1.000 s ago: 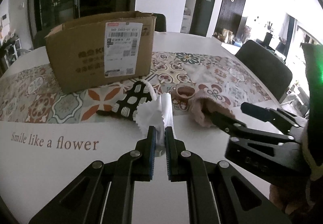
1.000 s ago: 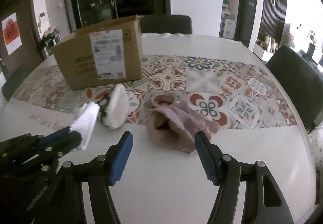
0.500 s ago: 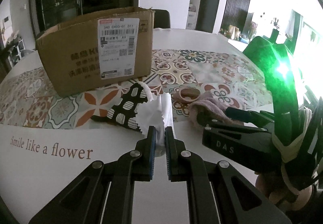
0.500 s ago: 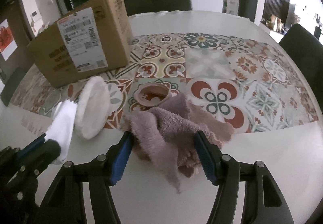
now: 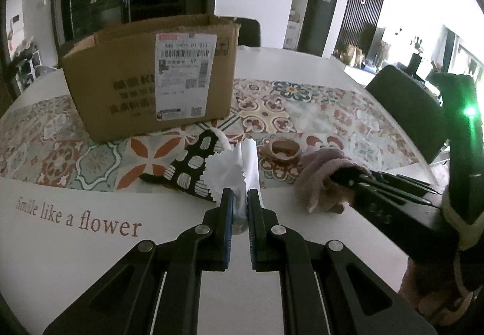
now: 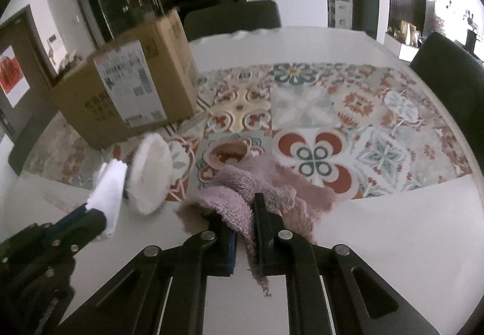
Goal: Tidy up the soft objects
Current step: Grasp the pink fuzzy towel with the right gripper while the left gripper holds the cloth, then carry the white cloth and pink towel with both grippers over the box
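Closing just now, the right gripper (image 6: 245,232) has its fingers clamped on the pink fleece cloth (image 6: 242,193), which lies at the near edge of the counter (image 6: 393,244). On the left, the left gripper (image 5: 239,208) is pinched on a white cloth (image 5: 233,165). Lift the fleece fully clear before carrying it to the far cardboard box (image 6: 127,93), avoiding the small pink cup (image 6: 227,152).

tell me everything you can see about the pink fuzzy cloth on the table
The pink cloth is a fluffy, terry-like rag, dusty mauve, crumpled into folds with a frayed edge. It lies at the patterned runner's near edge, partly on the white table. The right gripper has just closed on a fold, which hangs between the jaws. A small pink ring sits just behind.
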`<state>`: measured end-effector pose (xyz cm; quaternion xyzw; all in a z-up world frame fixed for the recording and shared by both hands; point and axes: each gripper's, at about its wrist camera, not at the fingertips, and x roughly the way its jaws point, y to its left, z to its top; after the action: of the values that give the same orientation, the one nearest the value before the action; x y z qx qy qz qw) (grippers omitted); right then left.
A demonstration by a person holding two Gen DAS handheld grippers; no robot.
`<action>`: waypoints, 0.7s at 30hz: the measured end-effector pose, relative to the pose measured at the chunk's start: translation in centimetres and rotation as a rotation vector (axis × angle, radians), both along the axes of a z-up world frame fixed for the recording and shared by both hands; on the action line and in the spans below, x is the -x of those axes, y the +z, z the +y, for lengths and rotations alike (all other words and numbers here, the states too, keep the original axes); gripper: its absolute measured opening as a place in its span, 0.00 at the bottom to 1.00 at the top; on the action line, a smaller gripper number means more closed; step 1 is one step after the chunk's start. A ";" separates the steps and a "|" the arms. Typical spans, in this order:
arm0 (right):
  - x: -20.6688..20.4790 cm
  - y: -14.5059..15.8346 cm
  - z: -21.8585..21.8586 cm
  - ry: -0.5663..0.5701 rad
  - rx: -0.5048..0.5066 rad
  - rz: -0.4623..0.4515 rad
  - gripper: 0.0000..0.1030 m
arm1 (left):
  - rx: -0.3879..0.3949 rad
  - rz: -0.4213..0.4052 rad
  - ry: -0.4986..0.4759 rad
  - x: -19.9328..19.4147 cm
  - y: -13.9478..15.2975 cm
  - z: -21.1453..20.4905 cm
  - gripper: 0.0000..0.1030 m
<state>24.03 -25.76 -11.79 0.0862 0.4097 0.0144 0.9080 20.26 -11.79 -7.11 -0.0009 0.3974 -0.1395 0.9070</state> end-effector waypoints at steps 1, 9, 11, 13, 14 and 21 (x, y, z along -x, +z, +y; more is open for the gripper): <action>0.4 0.6 0.0 -0.002 -0.008 -0.014 0.11 | 0.008 -0.008 0.002 0.3 0.5 0.1 0.11; 2.8 5.2 0.2 -0.014 -0.035 -0.110 0.11 | 0.041 -0.045 -0.005 1.6 3.3 1.1 0.11; 3.5 6.4 0.6 -0.013 -0.034 -0.138 0.11 | 0.046 -0.065 -0.016 2.0 4.1 1.4 0.11; 4.1 7.4 0.9 -0.012 -0.034 -0.160 0.11 | 0.050 -0.081 -0.024 2.4 4.8 1.7 0.11; 4.4 7.9 1.1 -0.011 -0.032 -0.173 0.11 | 0.051 -0.089 -0.027 2.6 5.2 1.9 0.11; 5.7 10.7 3.0 0.007 -0.039 -0.229 0.11 | 0.049 -0.156 -0.028 3.8 8.0 3.7 0.11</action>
<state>18.30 -22.73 -1.06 0.1003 0.3030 0.0355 0.9470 16.46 -8.07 0.88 -0.0066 0.3219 -0.1616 0.9328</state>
